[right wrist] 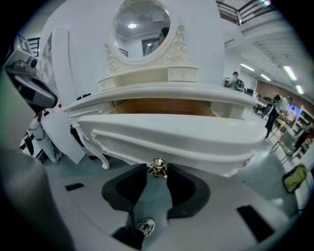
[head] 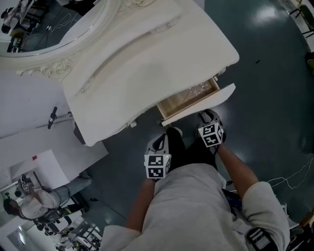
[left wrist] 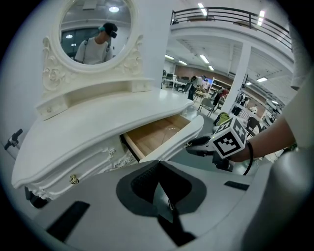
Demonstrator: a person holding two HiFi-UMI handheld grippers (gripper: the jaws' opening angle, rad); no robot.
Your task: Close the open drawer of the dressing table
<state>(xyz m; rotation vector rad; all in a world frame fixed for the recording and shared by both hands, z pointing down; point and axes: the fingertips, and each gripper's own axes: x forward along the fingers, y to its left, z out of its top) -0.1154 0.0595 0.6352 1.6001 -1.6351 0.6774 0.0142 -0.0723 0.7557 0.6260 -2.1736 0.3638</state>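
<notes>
Dark glossy floor — ceiling strip lights, upper balcony railing.
</notes>
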